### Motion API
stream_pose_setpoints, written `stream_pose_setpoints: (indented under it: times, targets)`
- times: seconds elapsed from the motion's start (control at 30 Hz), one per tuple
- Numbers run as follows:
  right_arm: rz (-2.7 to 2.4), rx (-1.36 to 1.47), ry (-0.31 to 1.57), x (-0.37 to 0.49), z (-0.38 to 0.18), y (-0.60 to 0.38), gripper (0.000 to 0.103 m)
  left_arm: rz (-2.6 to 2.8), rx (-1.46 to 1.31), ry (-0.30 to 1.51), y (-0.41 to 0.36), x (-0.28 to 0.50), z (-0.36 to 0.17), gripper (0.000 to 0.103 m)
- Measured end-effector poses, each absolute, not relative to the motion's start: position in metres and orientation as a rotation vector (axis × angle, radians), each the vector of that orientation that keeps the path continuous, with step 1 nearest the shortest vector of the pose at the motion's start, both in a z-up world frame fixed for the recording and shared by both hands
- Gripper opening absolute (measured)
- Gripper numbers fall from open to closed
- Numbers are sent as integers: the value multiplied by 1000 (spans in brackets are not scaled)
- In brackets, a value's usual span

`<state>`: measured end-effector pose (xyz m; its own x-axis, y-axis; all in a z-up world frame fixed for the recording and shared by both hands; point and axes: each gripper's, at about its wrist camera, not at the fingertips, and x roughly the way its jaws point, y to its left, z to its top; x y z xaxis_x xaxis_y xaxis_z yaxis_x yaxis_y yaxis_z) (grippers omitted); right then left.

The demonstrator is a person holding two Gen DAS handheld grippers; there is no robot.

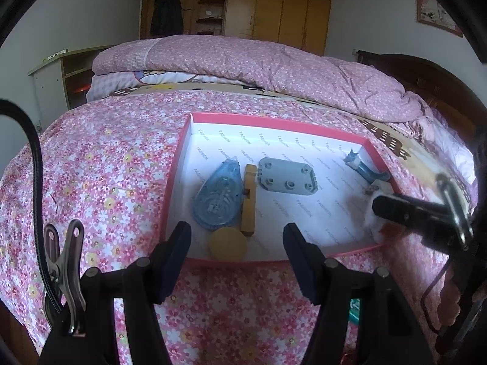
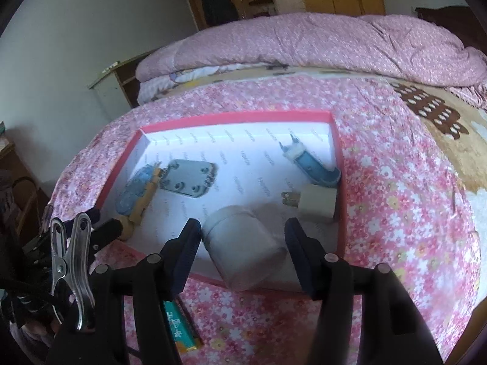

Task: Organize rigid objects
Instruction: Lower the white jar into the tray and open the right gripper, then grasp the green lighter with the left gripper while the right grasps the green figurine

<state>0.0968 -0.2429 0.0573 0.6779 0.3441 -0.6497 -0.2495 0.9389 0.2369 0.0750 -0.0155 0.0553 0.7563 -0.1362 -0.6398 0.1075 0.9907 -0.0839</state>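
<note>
A shallow pink-rimmed white box [image 1: 178, 149] [image 2: 237, 118] lies on the flowered bed. It holds a blue correction tape [image 1: 217, 196], a wooden clip [image 1: 249, 197], a grey studded plate [image 1: 287, 176] [image 2: 188, 178], a yellow disc [image 1: 227, 243], a blue-and-white part [image 2: 310, 161] and a white plug adapter [image 2: 316, 203]. A white jar [image 2: 243, 249] lies on its side at the box's near edge, between the fingers of my open right gripper [image 2: 242, 252]; I cannot tell if they touch it. My left gripper [image 1: 237, 252] is open and empty above the yellow disc.
A green and orange packet [image 2: 179, 327] lies on the bedspread just in front of the box. A folded pink quilt [image 1: 258, 64] lies along the far side of the bed. A wooden wardrobe [image 1: 289, 6] stands behind it.
</note>
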Motion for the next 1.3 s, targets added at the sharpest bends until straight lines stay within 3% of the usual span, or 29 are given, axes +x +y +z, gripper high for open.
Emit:
stream_pose_setpoints:
  times: [0.17, 1.3]
  targets:
    - [347, 102, 712, 89, 68, -237, 66, -140, -40, 702, -17, 73, 57, 66]
    - [337, 25, 798, -20, 36, -254, 66, -231, 18, 745, -32, 17, 53, 66]
